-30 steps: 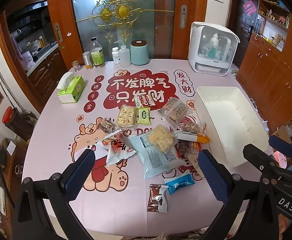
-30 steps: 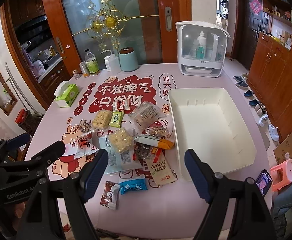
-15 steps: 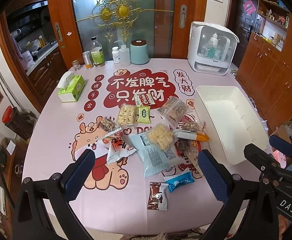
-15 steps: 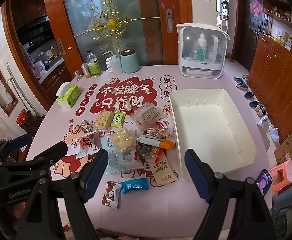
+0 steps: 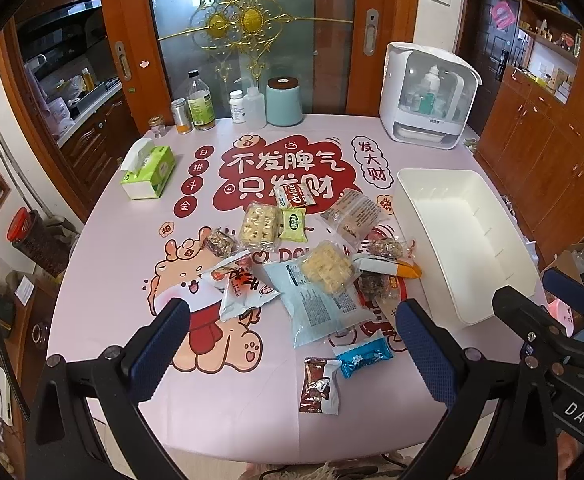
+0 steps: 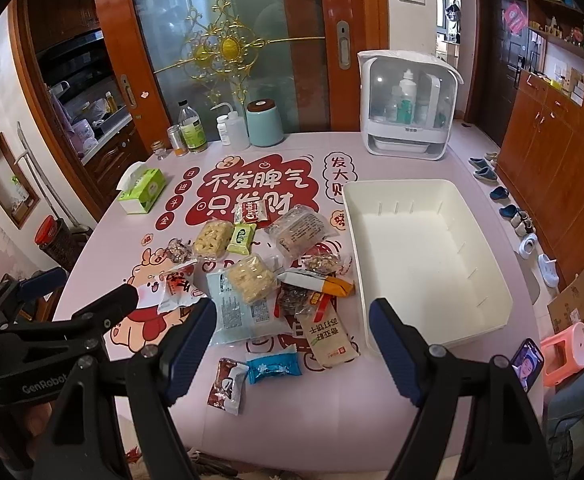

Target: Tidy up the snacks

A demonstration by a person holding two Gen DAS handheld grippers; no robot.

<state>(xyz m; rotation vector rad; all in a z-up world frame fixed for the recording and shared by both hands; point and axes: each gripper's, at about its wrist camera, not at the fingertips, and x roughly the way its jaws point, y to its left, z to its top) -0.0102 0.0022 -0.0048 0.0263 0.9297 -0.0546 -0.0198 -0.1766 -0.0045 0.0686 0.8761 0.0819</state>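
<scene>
Both grippers barely shifted, bin apparently empty

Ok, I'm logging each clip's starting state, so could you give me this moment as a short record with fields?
left tongs: open, holding nothing, above the near table edge
right tongs: open, holding nothing
white rectangular plastic bin: on the table's right side, nothing in it
loose pile of wrapped snacks: left of the bin, on the pink printed tablecloth
nearest packets: blue wrapped candy, brown-and-white sachet
green tissue box: far left
progress: no snack in the bin yet
</scene>
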